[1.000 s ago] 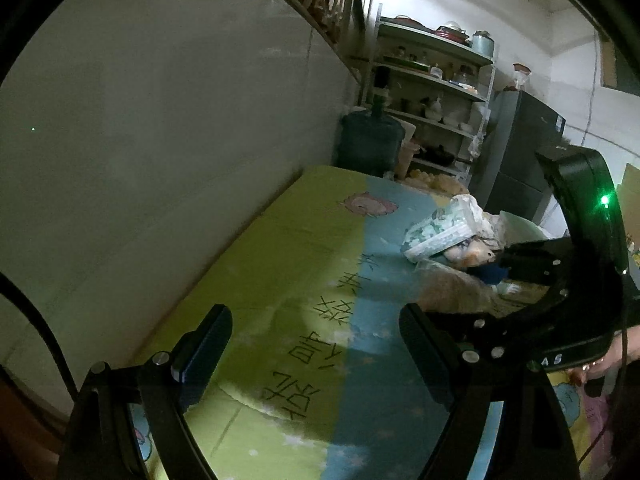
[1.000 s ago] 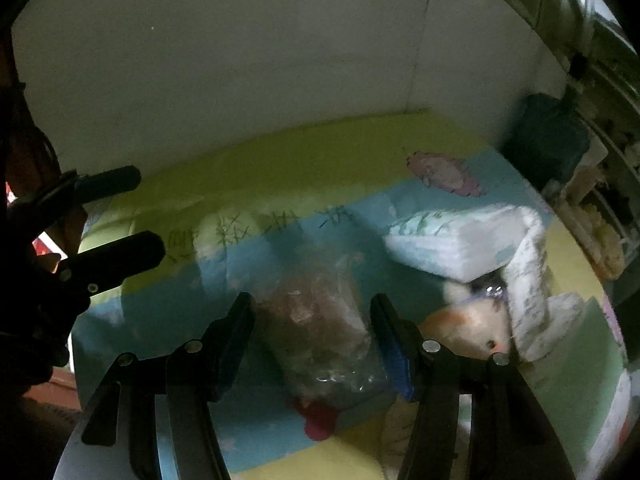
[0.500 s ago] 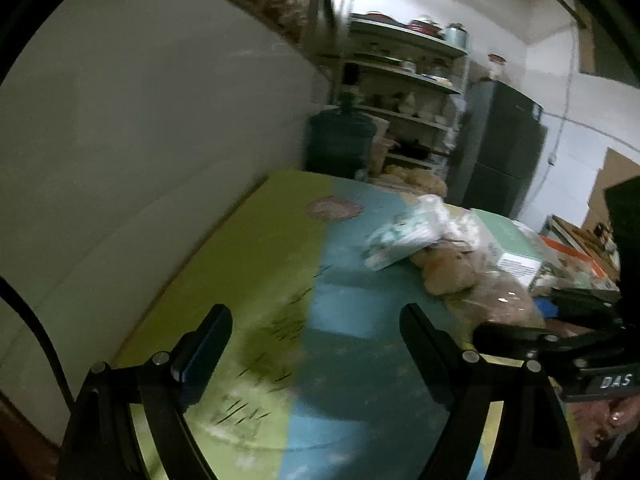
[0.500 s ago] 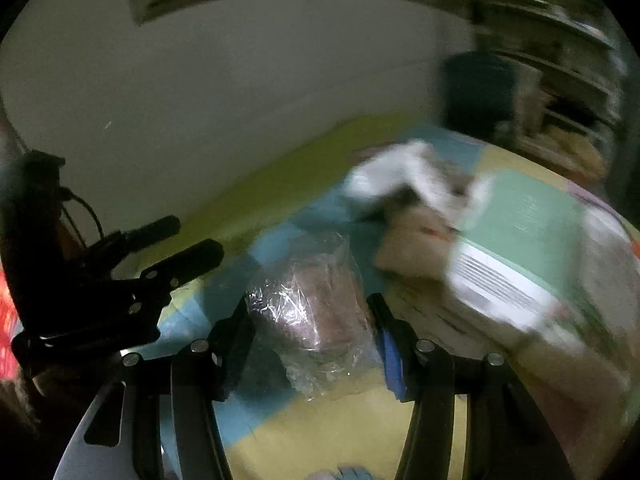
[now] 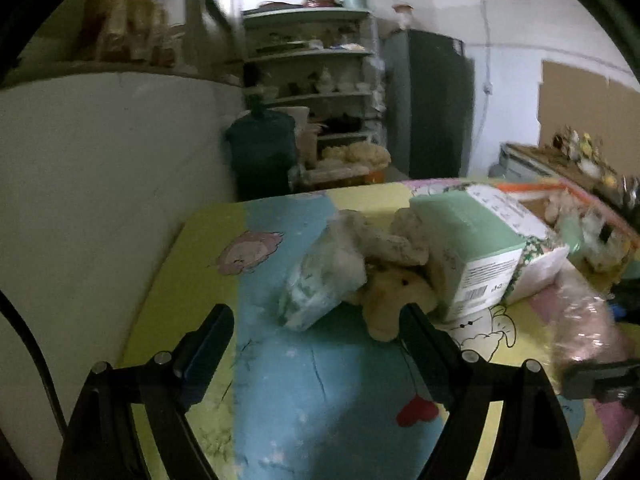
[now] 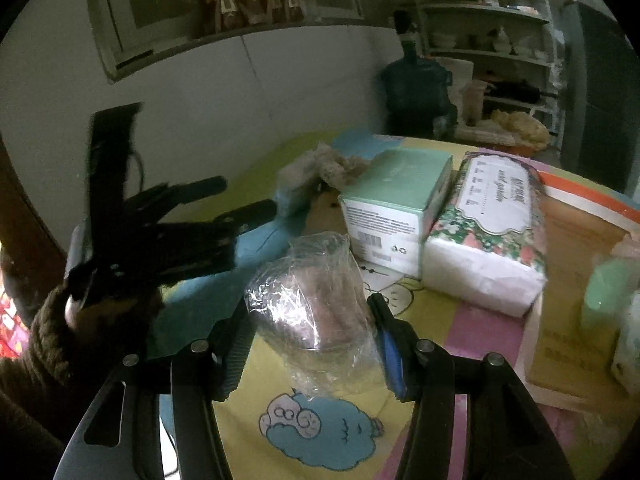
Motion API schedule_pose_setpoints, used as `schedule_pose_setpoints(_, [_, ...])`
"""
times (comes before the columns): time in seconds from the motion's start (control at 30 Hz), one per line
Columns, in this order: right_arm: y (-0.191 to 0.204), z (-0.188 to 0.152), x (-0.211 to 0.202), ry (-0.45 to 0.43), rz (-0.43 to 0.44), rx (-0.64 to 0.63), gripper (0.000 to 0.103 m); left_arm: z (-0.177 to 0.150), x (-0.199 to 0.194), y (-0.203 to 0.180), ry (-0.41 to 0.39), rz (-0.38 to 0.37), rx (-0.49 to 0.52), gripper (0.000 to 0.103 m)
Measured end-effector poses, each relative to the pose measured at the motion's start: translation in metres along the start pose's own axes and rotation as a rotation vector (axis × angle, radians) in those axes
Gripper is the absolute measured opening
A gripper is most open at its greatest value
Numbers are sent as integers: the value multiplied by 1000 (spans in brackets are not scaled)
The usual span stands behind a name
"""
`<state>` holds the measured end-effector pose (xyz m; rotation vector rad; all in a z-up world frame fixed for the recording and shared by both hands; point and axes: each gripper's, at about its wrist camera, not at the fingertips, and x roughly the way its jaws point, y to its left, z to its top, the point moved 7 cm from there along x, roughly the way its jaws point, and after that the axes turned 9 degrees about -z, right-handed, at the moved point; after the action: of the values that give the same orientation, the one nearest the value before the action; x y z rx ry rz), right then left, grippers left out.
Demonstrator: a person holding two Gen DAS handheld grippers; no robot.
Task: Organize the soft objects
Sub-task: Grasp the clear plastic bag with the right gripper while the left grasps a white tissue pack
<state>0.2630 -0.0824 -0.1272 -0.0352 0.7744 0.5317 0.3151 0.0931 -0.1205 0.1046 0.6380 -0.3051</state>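
The left gripper (image 5: 316, 332) hangs spread and empty over the cartoon-printed mat (image 5: 320, 400). Rightward, one crinkly clear plastic bag (image 6: 316, 304) sits pinched in the right gripper (image 6: 312, 340). Beyond lie one mint-green box (image 6: 396, 196) and one floral tissue pack (image 6: 488, 232).

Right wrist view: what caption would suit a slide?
Right gripper clamps a plastic-wrapped soft bundle above the cartoon-print mat.

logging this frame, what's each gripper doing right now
Left gripper: open, holding nothing.
Right gripper: shut on the plastic-wrapped bundle.
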Motion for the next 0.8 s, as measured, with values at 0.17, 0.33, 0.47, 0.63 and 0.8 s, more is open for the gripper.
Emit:
schedule_pose_setpoints(0.17, [1, 3, -4, -14, 8, 21, 57, 0, 25, 10, 70, 8, -17, 84])
schedule_pose_setpoints(0.33, [-5, 0, -7, -18, 18, 32, 57, 7, 34, 14, 78, 22, -8, 83])
schedule_pose_setpoints(0.47, [-8, 0, -6, -17, 21, 38, 57, 12, 42, 15, 85, 24, -4, 72])
schedule_pose_setpoints(0.63, [-12, -1, -4, -17, 22, 47, 57, 13, 50, 17, 107, 2, -28, 30])
schedule_pose_setpoints(0.8, [-14, -2, -2, -12, 27, 53, 57, 10, 48, 23, 102, -3, -64, 25])
